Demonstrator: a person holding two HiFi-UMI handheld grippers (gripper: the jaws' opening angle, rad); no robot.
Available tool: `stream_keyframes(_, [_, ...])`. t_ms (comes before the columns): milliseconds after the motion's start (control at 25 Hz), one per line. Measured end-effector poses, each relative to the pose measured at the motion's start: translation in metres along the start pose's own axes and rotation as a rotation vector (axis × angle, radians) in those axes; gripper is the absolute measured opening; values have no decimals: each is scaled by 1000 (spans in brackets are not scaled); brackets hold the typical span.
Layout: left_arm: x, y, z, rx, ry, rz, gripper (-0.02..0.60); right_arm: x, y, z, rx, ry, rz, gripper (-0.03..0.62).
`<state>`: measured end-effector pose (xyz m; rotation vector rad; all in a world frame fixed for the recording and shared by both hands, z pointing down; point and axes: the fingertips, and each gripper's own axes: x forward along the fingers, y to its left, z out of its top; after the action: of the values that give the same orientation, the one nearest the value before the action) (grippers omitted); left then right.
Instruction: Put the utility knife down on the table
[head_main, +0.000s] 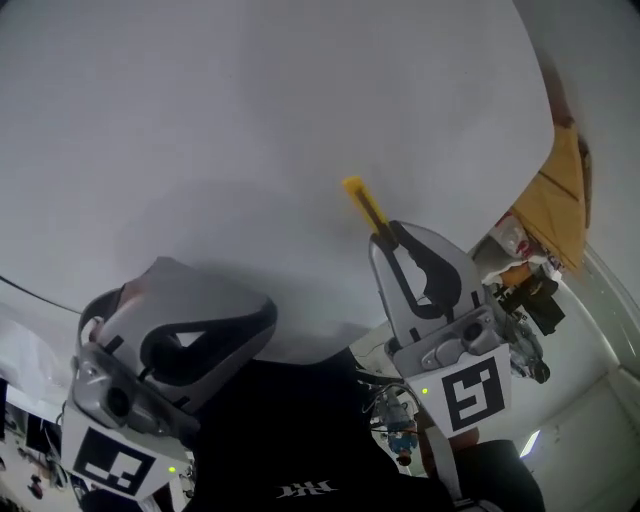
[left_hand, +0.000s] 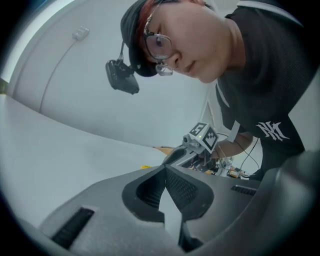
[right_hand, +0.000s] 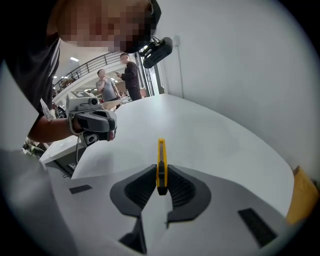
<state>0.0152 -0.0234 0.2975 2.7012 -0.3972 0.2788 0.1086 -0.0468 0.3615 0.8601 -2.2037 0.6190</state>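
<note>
Over the white table (head_main: 250, 120), toward its right side, the right gripper (head_main: 385, 238) has its jaws clamped on a yellow utility knife (head_main: 364, 203). From that gripper's own view the knife (right_hand: 161, 152) stands on edge between the two dark ribbed pads (right_hand: 182, 187), its near end pinched at the tips and the rest of it sticking straight out ahead above the tabletop. I can't tell from any angle whether the far end touches the table or hangs just clear of it. The left gripper (head_main: 240, 325) is held lower and off to the left, well apart from the knife; seen along its own jaws, the left gripper (left_hand: 164, 169) has them pressed together with nothing between them. Each gripper shows up in the other's view, with its marker cube (left_hand: 203, 136) facing out. The person holding them wears a black shirt (left_hand: 265, 85) and leans in over the table, with a small dark camera (left_hand: 121, 76) mounted at the head. A piece of brown cardboard (head_main: 560, 190) lies past the table's right edge, and two people (right_hand: 117, 80) stand far back in the room.
</note>
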Motion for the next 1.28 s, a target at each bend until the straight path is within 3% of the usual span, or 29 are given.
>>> stream_keyframes(200, [-1,3,-5,71,39,26,5,5,3,-9,-39,66,-3,58])
stream_keyframes(800, [2,4,-12,64,83,28,5,6,3,-14,-120,198,-40,58])
stream_keyframes(1280, [4,6,-18,80,104,27,5,8,1,-13,-140,164,-69,71])
